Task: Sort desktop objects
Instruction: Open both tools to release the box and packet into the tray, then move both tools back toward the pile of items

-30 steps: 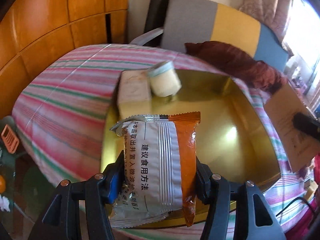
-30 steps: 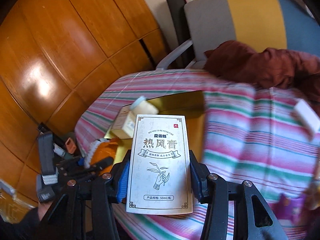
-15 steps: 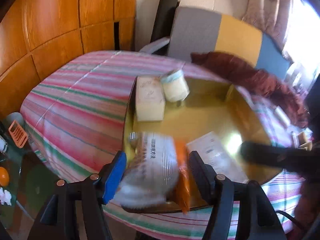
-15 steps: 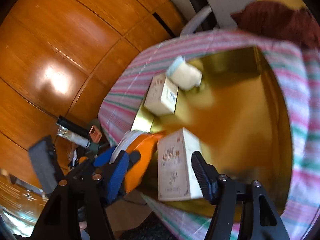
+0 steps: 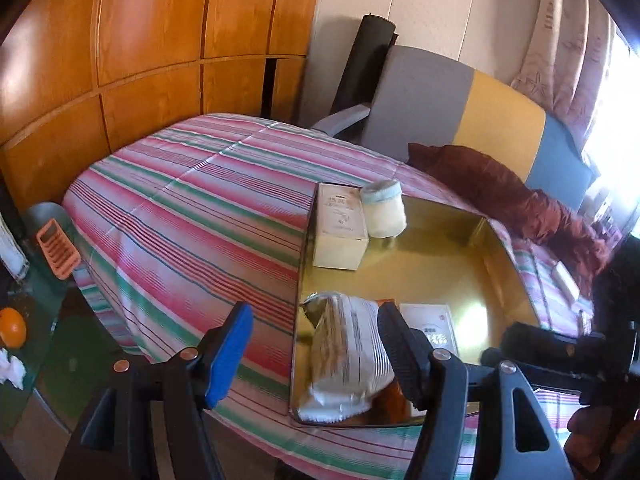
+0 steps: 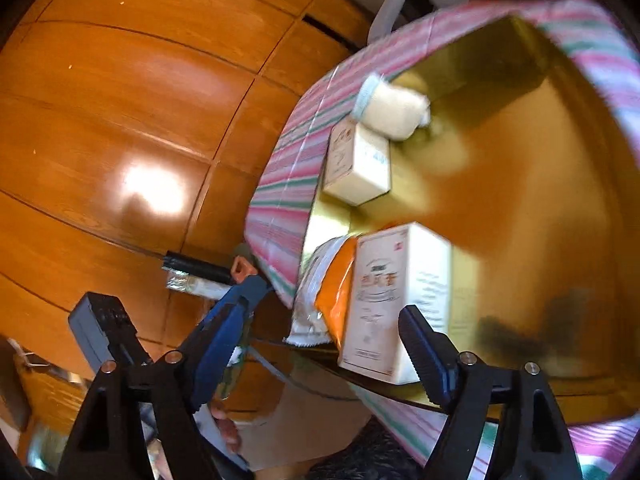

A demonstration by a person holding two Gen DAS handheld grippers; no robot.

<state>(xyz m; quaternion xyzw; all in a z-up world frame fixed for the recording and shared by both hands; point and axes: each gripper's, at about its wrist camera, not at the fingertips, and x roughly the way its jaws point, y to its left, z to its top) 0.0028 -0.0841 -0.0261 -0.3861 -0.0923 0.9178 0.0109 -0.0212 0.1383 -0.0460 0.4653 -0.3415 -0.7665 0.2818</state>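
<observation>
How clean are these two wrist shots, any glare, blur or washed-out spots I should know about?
Left wrist view: window at right blown out white, a glare spot on the gold tray, snack packet slightly soft, fisheye bending the wardrobe panels. Right wrist view: motion-blurred throughout, a bright reflection on the wooden panel, print on the white box smeared.

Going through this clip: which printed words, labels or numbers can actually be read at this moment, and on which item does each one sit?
"热风膏", red characters, only roughly legible: front of the near white box in the gold tray.
Small print beneath it and on its side: too blurred.
Snack packet: lines of print, unreadable.
Far cream box: faint drawing and dark mark, unreadable.
Jar: no text visible.
</observation>
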